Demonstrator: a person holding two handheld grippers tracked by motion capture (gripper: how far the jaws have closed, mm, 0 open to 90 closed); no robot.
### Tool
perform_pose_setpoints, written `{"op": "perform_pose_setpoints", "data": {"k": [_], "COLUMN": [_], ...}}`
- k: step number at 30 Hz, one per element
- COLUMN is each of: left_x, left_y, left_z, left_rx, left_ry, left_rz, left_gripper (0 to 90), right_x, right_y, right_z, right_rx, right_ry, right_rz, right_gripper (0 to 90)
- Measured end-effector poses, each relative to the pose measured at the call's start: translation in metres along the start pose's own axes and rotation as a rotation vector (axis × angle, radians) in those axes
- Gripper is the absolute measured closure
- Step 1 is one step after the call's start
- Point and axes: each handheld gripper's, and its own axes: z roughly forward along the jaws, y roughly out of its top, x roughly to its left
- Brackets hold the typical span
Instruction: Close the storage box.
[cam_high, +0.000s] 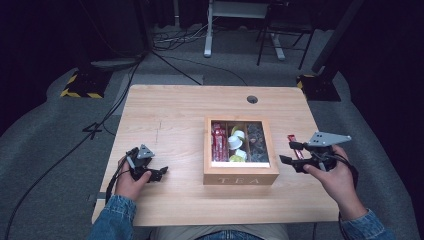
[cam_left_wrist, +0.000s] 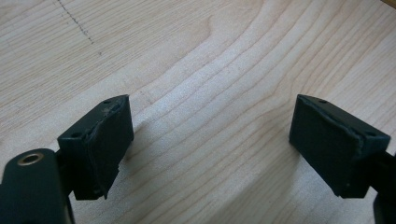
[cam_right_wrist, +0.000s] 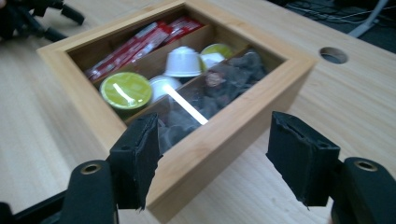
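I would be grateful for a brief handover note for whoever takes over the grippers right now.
Left gripper: open, empty, low over the bare table, left of the tea box.
Right gripper: open, empty, right of the box, aimed at its near corner.
Box: glass lid shut; red sachets, capsules and dark items inside in three compartments. One red sachet lies outside by the right gripper.
Done: nothing evident.
Left: probably open the lid and put the loose sachet in.

Blue denim sleeves (cam_high: 114, 212); black grippers, grey three-cornered plates (cam_high: 328, 138), black cables, brass-ringed screw holes (cam_right_wrist: 90, 168).
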Motion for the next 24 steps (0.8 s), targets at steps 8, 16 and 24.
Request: {"op": "perform_pose_setpoints", "data": {"k": [8,16,24], "left_x": [0.0,0.0,0.001], "left_y": [0.0,0.0,0.001], "left_z": [0.0,0.0,0.001], "left_rx": [-0.002,-0.002,0.002], "left_ry": [0.0,-0.001,-0.005], "left_rz": [0.001,0.001,0.001], "left_gripper": [14.0,14.0,13.9], "right_x": [-0.035,-0.063,-0.074], "right_y": [-0.008,-0.03,-0.066], "right_z": [-0.019,-0.034,-0.035], "right_rx": [-0.009,0.043,0.168], "right_ry": [-0.094,-0.18,-0.211], "right_rz": [0.082,0.161,0.225], "right_gripper": [33.5,27.9,25.0]}}
